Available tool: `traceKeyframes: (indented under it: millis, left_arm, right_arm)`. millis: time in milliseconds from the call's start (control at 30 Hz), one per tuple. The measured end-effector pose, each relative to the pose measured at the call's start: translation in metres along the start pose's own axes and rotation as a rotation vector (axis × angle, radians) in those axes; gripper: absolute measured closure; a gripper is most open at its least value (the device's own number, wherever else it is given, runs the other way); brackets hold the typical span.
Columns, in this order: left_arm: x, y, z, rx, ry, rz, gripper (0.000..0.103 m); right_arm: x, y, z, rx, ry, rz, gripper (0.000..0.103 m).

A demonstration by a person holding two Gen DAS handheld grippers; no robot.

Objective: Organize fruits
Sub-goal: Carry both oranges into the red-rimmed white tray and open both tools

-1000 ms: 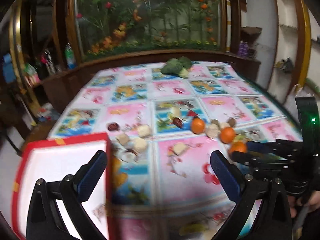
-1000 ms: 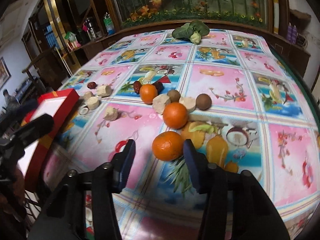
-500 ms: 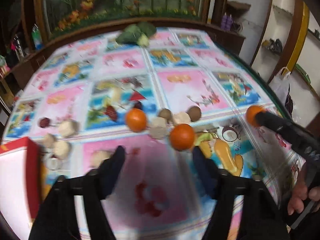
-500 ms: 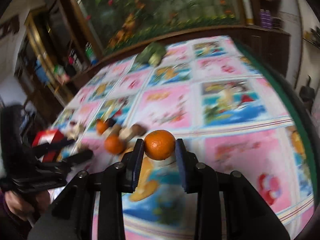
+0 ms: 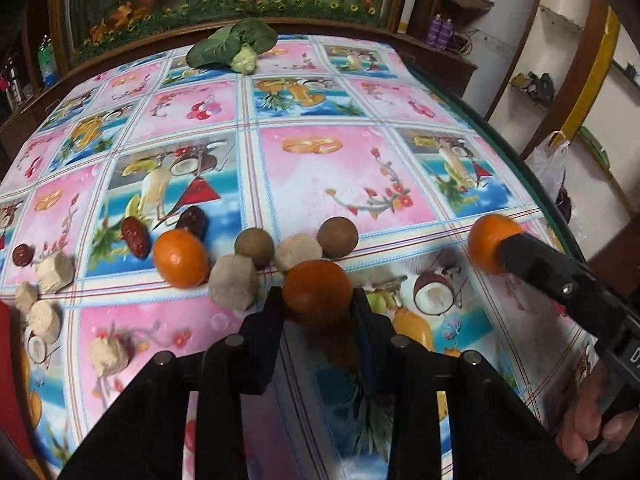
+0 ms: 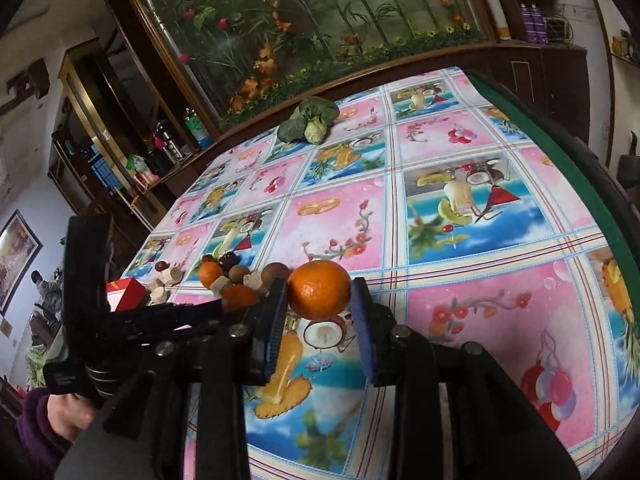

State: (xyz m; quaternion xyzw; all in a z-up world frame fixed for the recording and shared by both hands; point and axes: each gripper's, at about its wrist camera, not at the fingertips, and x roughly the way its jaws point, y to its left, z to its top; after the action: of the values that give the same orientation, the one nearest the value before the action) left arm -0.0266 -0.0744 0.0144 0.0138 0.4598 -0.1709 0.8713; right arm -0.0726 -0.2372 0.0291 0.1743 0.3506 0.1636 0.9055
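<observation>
Through my left wrist camera, my left gripper point(image 5: 318, 300) has its jaws closing, an orange point(image 5: 318, 294) between them and both pads touching its sides while it sits on the fruit-print tablecloth point(image 5: 344, 168). Just beyond lie a second orange point(image 5: 181, 258), two round brown fruits point(image 5: 337, 237), pale cut chunks point(image 5: 233, 286) and dark red dates point(image 5: 136, 233). A leafy green vegetable point(image 5: 234, 46) rests at the far edge. At the right, my right gripper reaches in with a third orange point(image 5: 486, 242) at its tip. A red box edge point(image 5: 10, 360) shows at the far left.

Through my right wrist camera, my right gripper point(image 6: 319, 300) is clamped on an orange point(image 6: 319, 290), lifted clear of the cloth near the table's green edge point(image 6: 580, 168). To the left, my left gripper point(image 6: 236, 300) sits on its own orange point(image 6: 240, 295), with the remaining fruit heap just behind it and the red box point(image 6: 126, 292) beyond.
</observation>
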Motion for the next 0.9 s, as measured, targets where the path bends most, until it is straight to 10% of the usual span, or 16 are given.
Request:
traceKeyframes:
  millis: [267,533,900]
  left_arm:
    - [0.001,0.002,0.001,-0.012,-0.041,-0.046,0.072]
    - [-0.080,0.022,-0.038,-0.012,-0.136,-0.056,0.072]
    - [-0.219,0.149,-0.125,-0.189,-0.294,0.229,0.072]
  right_arm:
    - [-0.002,0.004,0.000,-0.029,-0.038,-0.035,0.069]
    - [-0.001,0.023,-0.005,-0.024,-0.033,-0.006,0.069]
    - [0.032,0.244,-0.053,-0.330,0.101,0.316,0.069]
